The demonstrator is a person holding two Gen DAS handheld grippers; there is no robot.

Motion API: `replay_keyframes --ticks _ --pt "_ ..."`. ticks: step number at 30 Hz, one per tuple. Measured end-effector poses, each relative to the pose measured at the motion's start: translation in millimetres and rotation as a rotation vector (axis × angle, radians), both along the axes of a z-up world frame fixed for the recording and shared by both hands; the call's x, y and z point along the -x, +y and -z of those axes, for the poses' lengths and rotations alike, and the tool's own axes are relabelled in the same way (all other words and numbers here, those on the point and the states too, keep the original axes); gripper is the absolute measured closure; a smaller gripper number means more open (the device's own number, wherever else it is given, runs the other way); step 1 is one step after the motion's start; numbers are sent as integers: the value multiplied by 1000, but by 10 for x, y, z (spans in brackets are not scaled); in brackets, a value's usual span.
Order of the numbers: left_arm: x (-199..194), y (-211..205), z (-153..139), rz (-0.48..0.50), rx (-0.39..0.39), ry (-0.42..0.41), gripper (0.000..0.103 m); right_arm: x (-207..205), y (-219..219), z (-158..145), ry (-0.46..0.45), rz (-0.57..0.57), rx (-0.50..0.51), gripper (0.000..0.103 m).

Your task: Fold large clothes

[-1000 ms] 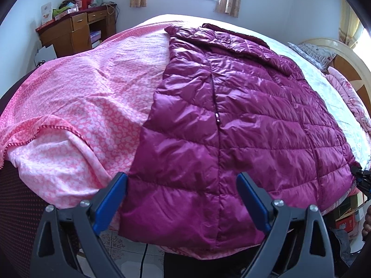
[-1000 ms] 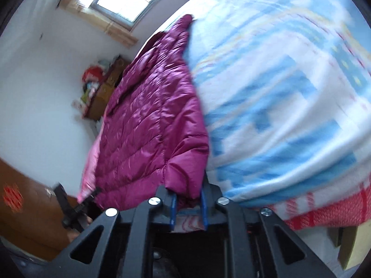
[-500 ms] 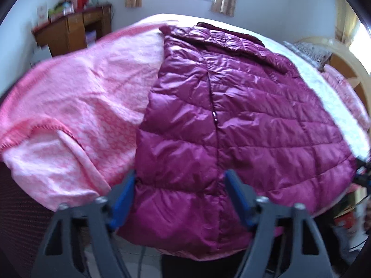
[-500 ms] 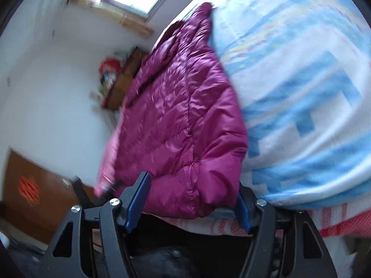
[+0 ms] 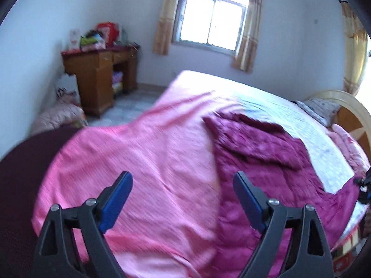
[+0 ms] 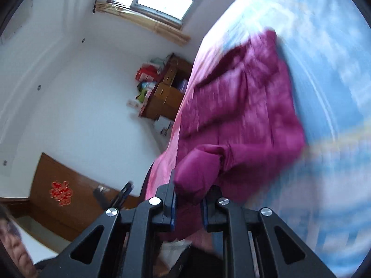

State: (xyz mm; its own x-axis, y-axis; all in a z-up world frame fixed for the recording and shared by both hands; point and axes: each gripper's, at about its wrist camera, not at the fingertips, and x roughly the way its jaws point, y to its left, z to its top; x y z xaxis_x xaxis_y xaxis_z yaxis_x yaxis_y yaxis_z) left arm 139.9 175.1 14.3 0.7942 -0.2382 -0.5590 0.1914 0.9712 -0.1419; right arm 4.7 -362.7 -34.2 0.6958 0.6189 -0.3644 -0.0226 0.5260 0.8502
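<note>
A magenta quilted down jacket (image 5: 266, 162) lies spread on the bed, blurred by motion. My left gripper (image 5: 183, 199) is open and empty, held above the pink blanket (image 5: 150, 157) to the left of the jacket. In the right wrist view the jacket (image 6: 243, 115) stretches away from me across the blue sheet (image 6: 324, 92). My right gripper (image 6: 187, 206) is shut on the jacket's near corner, a bunched fold (image 6: 199, 169) rising between the blue pads.
A wooden desk (image 5: 99, 76) piled with items stands by the far left wall under a window (image 5: 211, 27). The bed's curved headboard (image 5: 347, 106) and pillows are at the right. A person's face (image 6: 14, 238) shows low left in the right wrist view.
My left gripper has lifted and swung left off the jacket's hem to over the pink blanket. My right gripper, open half a second ago, has shut on the jacket's corner.
</note>
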Motion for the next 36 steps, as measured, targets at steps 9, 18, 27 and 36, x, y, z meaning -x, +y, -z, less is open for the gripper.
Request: replay_keyframes --ticks 9,18,27,36 --pt "-412 173 382 -18 67 126 12 -1199 -552 229 114 233 51 87" --pt "-748 -479 528 188 129 150 6 -1597 -651 840 222 287 63 86" --pt "-1317 -883 894 243 285 318 6 -1432 -625 543 116 240 53 19" --pt "-1192 -851 853 252 328 264 12 -1119 -684 112 -48 211 422 19"
